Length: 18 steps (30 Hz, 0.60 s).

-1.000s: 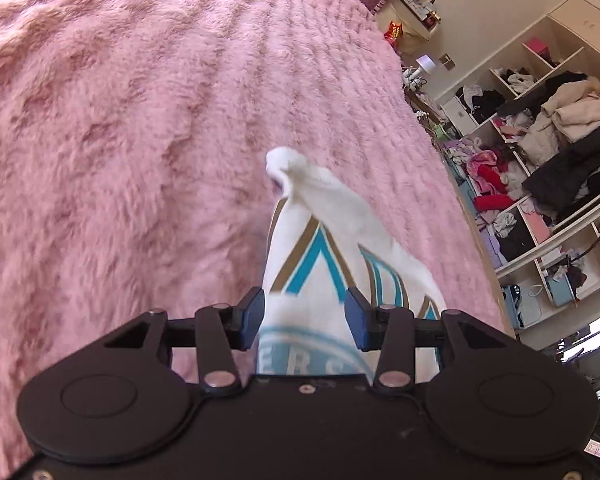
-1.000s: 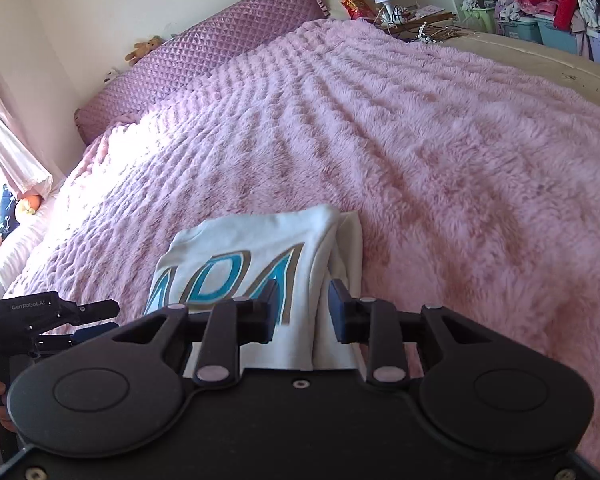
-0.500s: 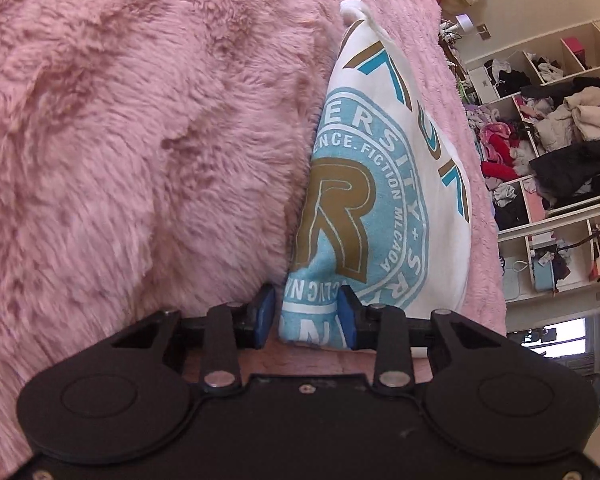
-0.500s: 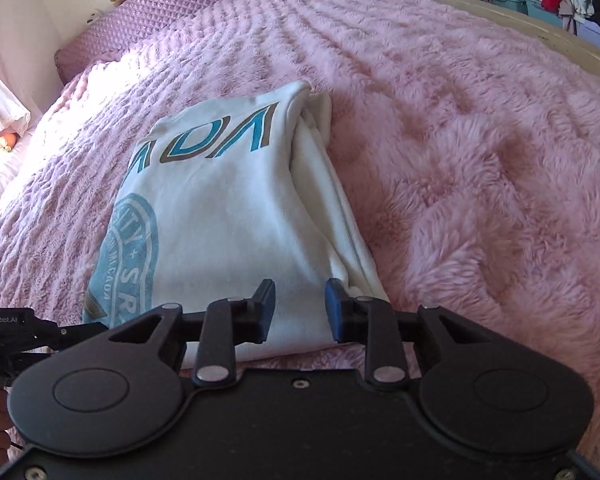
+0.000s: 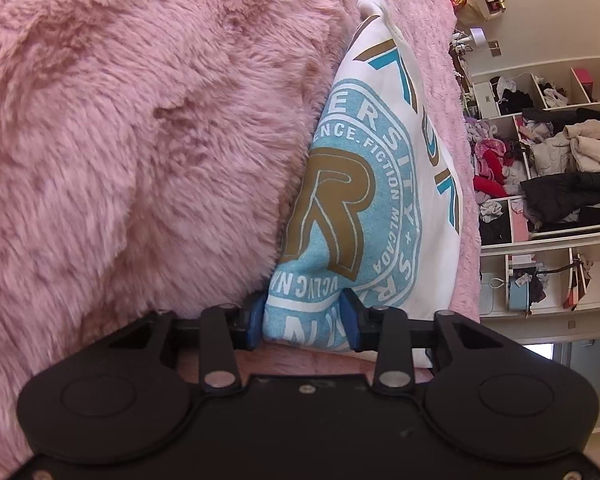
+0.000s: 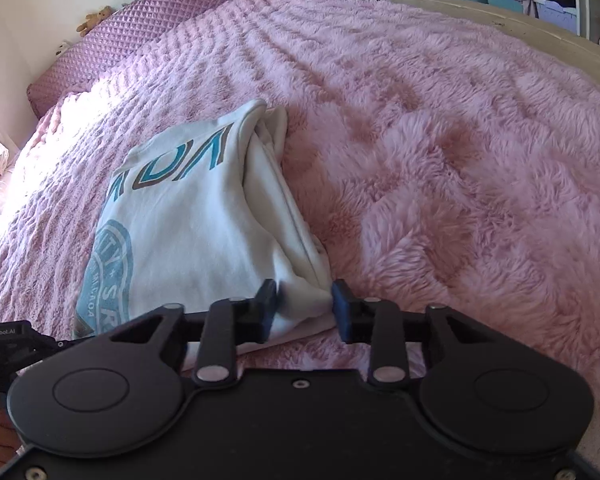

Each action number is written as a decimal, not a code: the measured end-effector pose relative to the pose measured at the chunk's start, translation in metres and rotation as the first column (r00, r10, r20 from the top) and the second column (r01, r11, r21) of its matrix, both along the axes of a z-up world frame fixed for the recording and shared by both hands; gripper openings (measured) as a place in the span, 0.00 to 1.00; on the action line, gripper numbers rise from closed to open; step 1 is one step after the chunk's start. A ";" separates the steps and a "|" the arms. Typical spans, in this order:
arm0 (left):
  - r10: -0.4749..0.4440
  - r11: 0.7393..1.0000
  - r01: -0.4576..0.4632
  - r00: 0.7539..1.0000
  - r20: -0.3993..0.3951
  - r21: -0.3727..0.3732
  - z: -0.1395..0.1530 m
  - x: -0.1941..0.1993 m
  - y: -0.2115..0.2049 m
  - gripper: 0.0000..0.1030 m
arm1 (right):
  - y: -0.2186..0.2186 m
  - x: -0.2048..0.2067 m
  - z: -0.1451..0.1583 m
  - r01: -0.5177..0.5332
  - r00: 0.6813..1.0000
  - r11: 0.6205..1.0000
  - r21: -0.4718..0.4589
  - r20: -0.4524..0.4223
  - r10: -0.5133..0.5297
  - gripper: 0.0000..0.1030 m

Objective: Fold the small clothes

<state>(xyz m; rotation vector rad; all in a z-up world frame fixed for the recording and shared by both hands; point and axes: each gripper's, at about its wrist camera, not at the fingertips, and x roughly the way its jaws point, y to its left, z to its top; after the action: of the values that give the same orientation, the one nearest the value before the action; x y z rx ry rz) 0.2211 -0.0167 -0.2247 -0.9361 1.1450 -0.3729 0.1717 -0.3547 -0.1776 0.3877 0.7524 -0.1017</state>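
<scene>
A folded white T-shirt (image 6: 196,216) with a blue-and-gold round print lies on the pink fluffy blanket (image 6: 440,152) of the bed, well short of the purple headboard cushion (image 6: 140,28). The left gripper (image 5: 303,320) has just been closing – its blue pads press the shirt's near printed corner between them. The right gripper (image 6: 305,306) has been narrowing too, and the shirt's other near corner – the bunched white folded edge – sits pinched between its pads. Cluttered shelves (image 5: 560,168) stand beyond the bed.
</scene>
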 end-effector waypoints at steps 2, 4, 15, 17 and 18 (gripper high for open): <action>-0.004 1.000 0.004 0.999 0.046 0.009 0.011 -0.003 0.001 0.16 | -0.002 -0.009 0.008 -0.003 0.999 1.000 0.021 0.053 0.002 0.15; -0.013 1.000 0.012 0.996 0.088 0.014 0.020 -0.007 0.003 0.16 | -0.001 -0.016 0.013 -0.006 0.997 1.000 0.012 0.072 0.005 0.14; -0.044 0.998 0.041 0.997 0.069 0.043 0.023 -0.011 0.020 0.34 | 0.001 -0.012 0.020 0.022 0.999 0.998 -0.066 0.048 -0.019 0.27; -0.056 0.995 0.045 0.989 0.136 0.086 0.045 -0.015 0.022 0.37 | 0.007 -0.007 0.035 -0.023 0.994 0.996 -0.081 0.105 0.031 0.27; -0.055 0.994 0.037 0.982 0.182 0.102 0.057 -0.016 0.022 0.37 | 0.011 -0.002 0.040 -0.042 0.991 0.995 -0.087 0.126 0.052 0.27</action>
<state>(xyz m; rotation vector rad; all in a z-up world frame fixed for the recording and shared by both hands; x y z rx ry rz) 0.2054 0.0051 -0.1678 -0.7733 1.0070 -0.4285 0.1692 -0.3438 -0.1371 0.2934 0.6274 -0.0632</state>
